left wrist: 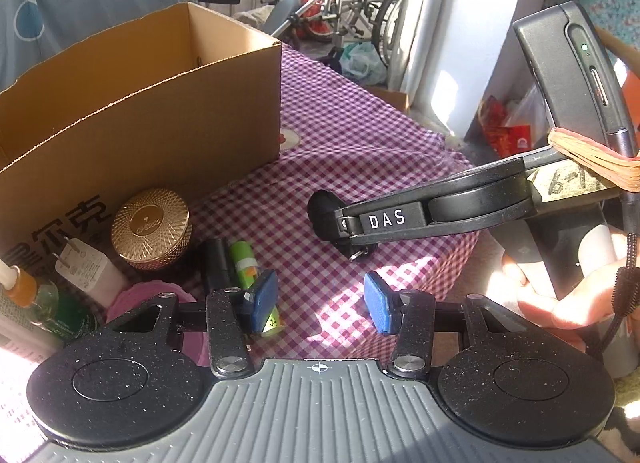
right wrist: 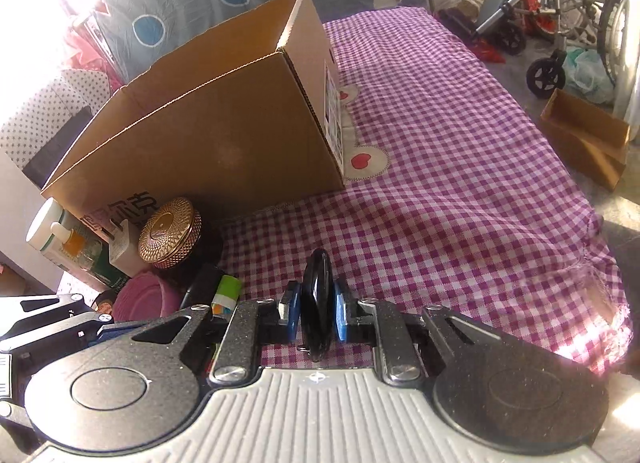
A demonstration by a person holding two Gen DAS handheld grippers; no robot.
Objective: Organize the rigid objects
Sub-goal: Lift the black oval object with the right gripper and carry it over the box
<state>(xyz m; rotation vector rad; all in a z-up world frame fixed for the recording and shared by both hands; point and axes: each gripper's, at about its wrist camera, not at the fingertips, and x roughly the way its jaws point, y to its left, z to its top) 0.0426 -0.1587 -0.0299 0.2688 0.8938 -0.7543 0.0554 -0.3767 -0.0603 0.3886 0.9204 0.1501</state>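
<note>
My right gripper [right wrist: 316,309] is shut on a flat black oval fob [right wrist: 316,303], held on edge just above the checked cloth. In the left wrist view that gripper [left wrist: 340,229] comes in from the right with the black fob [left wrist: 324,215] at its tip. My left gripper [left wrist: 320,303] is open and empty, low over the cloth. An open cardboard box [left wrist: 140,103] stands at the left; it also shows in the right wrist view [right wrist: 224,131]. In front of it lie a gold round tin [left wrist: 151,229], a white charger plug [left wrist: 86,267], a black cylinder [left wrist: 216,263] and a green tube [left wrist: 244,263].
A purple checked cloth [right wrist: 460,183] covers the table. A pump bottle [left wrist: 28,299] and a pink round thing [left wrist: 136,299] sit at the near left. Wheelchairs [right wrist: 568,3] and a small cardboard tray [right wrist: 584,139] are on the floor beyond the table's right edge.
</note>
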